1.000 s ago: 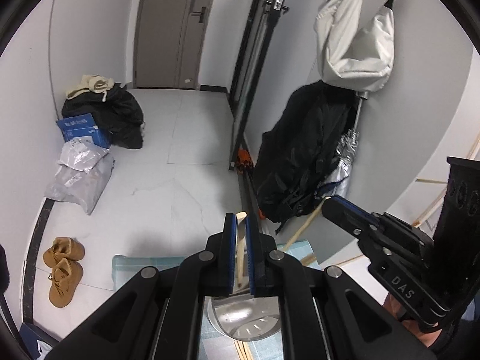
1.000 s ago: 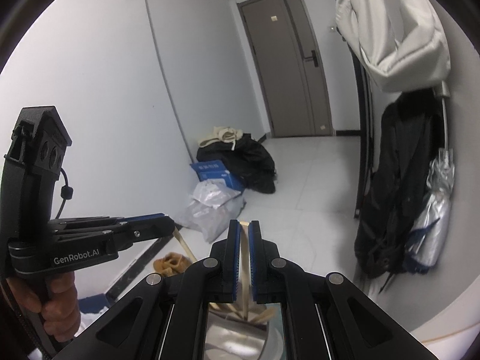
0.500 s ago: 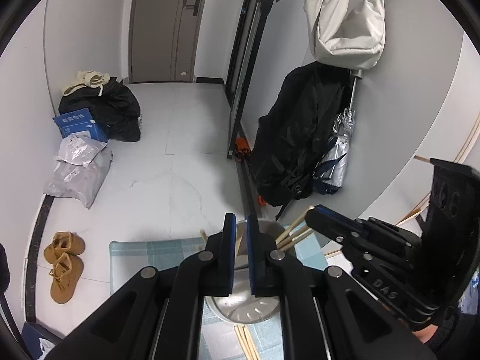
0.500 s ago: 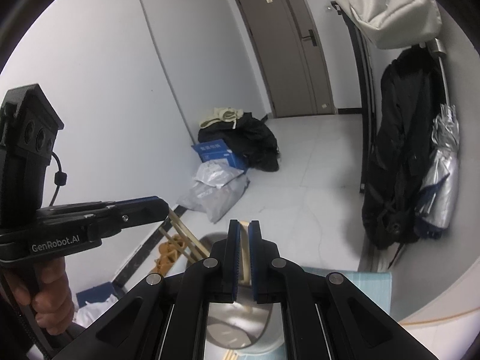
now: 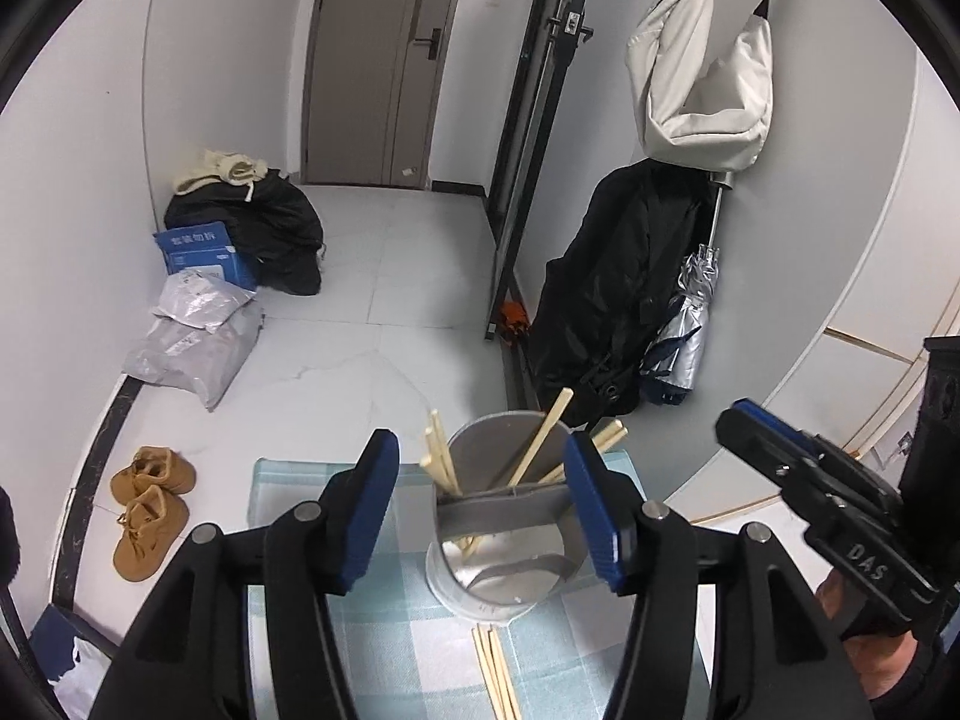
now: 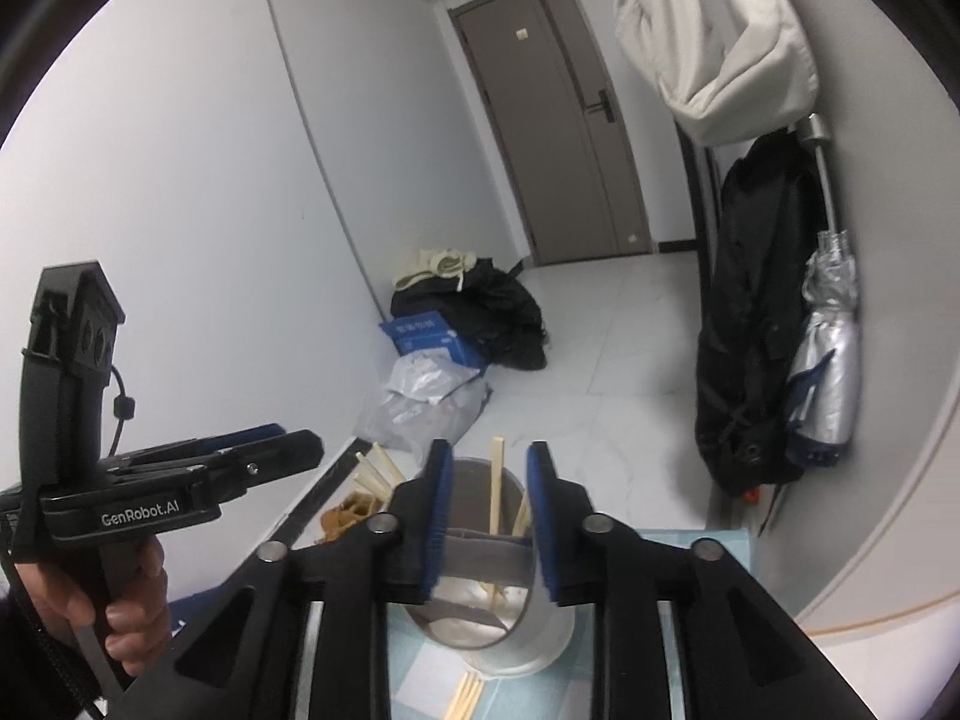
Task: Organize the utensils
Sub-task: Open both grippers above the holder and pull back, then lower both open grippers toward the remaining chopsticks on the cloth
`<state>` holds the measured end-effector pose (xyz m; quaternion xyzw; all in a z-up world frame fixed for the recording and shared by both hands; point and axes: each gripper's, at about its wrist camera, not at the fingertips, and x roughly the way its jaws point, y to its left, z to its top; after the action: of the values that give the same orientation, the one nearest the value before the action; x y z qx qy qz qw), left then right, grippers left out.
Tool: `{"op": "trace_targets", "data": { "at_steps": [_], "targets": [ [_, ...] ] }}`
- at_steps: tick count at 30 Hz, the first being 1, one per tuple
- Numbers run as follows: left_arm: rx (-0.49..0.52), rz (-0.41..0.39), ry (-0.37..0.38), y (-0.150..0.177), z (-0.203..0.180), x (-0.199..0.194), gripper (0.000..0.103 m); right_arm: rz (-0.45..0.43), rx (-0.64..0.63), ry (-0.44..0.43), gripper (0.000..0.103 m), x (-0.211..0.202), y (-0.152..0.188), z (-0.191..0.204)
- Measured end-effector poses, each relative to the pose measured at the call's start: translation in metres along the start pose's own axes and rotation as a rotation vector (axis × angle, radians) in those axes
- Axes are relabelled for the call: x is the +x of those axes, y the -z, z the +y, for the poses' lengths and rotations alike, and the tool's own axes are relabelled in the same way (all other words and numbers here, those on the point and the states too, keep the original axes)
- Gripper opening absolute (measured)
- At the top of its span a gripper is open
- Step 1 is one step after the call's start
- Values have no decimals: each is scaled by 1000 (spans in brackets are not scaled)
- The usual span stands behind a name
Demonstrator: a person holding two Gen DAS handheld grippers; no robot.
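Chopsticks (image 5: 539,443) lean in a metal canister (image 5: 503,540) that stands on a blue checked cloth (image 5: 396,642) over the tabletop, and a few more chopsticks (image 5: 495,669) lie flat on the cloth just in front of it. Left claw (image 5: 480,495) hangs above the canister with its blue pads spread wide and nothing between them. Right claw (image 6: 487,525) also stands apart and empty over the canister's rim.

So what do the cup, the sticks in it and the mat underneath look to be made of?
Cup: likely polished metal, since its inner wall mirrors the sticks and a grey divider. Sticks: pale matt tan with squared ends, probably bamboo or wood chopsticks. Mat: looks like woven cloth in a light blue and white check.
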<state>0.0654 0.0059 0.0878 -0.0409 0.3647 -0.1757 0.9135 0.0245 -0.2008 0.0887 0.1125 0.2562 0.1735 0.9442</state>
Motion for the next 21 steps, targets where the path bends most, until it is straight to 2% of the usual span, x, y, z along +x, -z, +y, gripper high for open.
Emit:
{"op": "trace_targets", "data": {
  "at_steps": [3, 5, 7, 8, 10, 12, 18, 21],
  "targets": [
    [2, -45, -30, 7, -4, -14, 54, -23, -8, 6, 42, -15, 5, 7],
    [-9, -75, -48, 11, -5, -22, 66, -35, -14, 12, 44, -24, 9, 13],
    [-20, -105, -59, 16, -6, -31, 70, -47, -18, 20, 47, -33, 14, 18],
    [-22, -115, -59, 18, -7, -35, 70, -53, -16, 27, 50, -37, 16, 20],
    [-26, -130, -70, 23, -9, -40, 75, -76, -11, 45, 65, -46, 22, 23],
    [-39, -138, -84, 30, -9, -44, 82, -92, -9, 57, 67, -54, 29, 26],
    [-58, -182, -106, 50, -9, -53, 84, -104, -9, 106, 79, -66, 49, 29],
    [-44, -197, -128, 63, -10, -56, 86, -108, -28, 119, 80, -69, 61, 33]
  ]
}}
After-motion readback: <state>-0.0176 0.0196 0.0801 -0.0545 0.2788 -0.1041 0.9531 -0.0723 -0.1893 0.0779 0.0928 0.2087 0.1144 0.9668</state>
